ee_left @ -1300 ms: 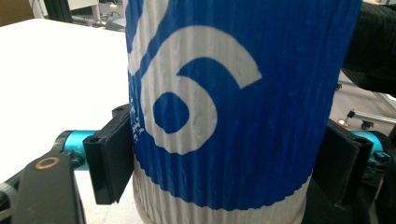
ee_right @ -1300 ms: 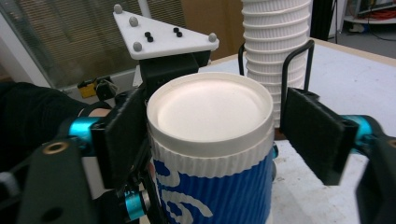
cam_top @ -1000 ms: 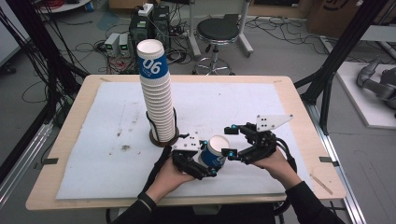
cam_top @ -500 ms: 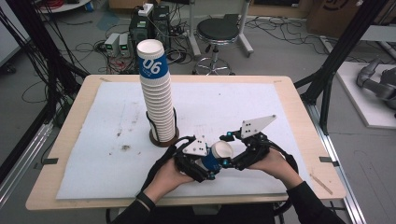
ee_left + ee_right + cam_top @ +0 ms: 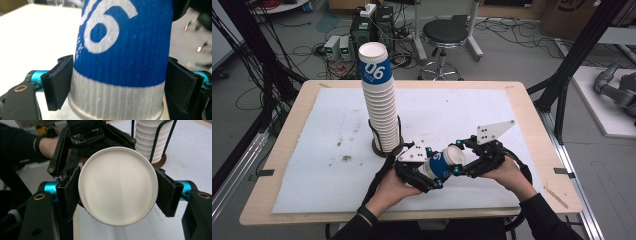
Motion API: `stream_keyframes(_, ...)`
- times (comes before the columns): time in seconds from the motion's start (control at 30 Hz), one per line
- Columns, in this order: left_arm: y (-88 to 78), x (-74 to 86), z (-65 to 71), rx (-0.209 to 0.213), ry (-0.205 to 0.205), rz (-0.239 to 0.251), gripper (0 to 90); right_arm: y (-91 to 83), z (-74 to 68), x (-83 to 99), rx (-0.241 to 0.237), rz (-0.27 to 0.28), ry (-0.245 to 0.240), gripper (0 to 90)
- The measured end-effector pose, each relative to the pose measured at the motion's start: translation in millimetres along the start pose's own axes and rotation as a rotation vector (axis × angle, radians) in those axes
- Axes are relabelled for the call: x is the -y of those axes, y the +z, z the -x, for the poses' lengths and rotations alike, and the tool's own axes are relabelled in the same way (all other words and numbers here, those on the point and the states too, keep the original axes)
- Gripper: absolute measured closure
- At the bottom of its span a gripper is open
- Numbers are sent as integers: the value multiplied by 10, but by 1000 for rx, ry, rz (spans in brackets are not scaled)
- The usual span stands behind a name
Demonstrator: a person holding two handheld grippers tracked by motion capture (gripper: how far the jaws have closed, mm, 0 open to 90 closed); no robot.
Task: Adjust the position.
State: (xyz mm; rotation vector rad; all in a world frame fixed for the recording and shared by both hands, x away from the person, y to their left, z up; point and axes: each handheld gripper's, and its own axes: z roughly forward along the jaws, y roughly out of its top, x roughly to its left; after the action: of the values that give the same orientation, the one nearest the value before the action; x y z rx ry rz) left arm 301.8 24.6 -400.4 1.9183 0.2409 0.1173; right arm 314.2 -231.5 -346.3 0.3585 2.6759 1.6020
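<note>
Cup (image 5: pixel 443 163): we see one, blue with white numerals, ribbed, lying sideways.
Right gripper (image 5: pixel 462 161): just closed, clamped on its rim.
Left gripper (image 5: pixel 426 172): just opened, pads flank its base.
Stack (image 5: pixel 381 102): one, far left.

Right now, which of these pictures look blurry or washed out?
Left gripper view: the paper cup is close and slightly soft, the background blurred and overexposed. Right gripper view: the cup's rim is sharp. High view: evenly lit, the cup stack crisp.

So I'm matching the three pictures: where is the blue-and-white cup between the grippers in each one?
High view: cup low centre, lying between both grippers.
Left gripper view: cup upright, centre.
Right gripper view: its open mouth centre.
Shared landmark: the tall cup stack.
</note>
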Motion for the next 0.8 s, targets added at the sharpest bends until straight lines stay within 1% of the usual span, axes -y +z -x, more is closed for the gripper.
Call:
stream_keyframes(0.03,-17,5,-4,3,-9,25,161,-13,2,-2,-11,13,11,301)
stream_keyframes(0.07,-34,10,-11,12,-13,48,161,-24,10,-2,-12,26,10,300)
stream_keyframes(0.13,-60,20,-19,26,-36,92,161,-47,15,-4,-26,55,27,300)
stream_keyframes(0.2,-77,29,-25,24,-44,120,157,-71,17,-11,-27,88,34,301)
stream_keyframes(0.27,-89,40,-34,23,-53,132,144,-88,12,-15,-26,109,40,302)
stream_keyframes(0.4,-95,69,-46,27,-78,162,141,-106,20,-8,-25,128,49,302)
stream_keyframes(0.47,-87,82,-51,32,-92,178,141,-114,19,-6,-21,146,60,302)
stream_keyframes(0.63,-60,90,-48,38,-87,194,141,-130,31,1,-20,178,73,302)
stream_keyframes(0.7,-44,101,-49,38,-101,204,141,-133,38,7,-26,193,83,302)
stream_keyframes(0.73,-37,105,-53,44,-102,202,141,-131,42,8,-24,197,85,302)
stream_keyframes(0.77,-32,108,-53,44,-105,204,141,-128,37,10,-33,196,94,302)
stream_keyframes(0.8,-30,112,-56,48,-104,206,141,-125,37,12,-31,200,91,302)
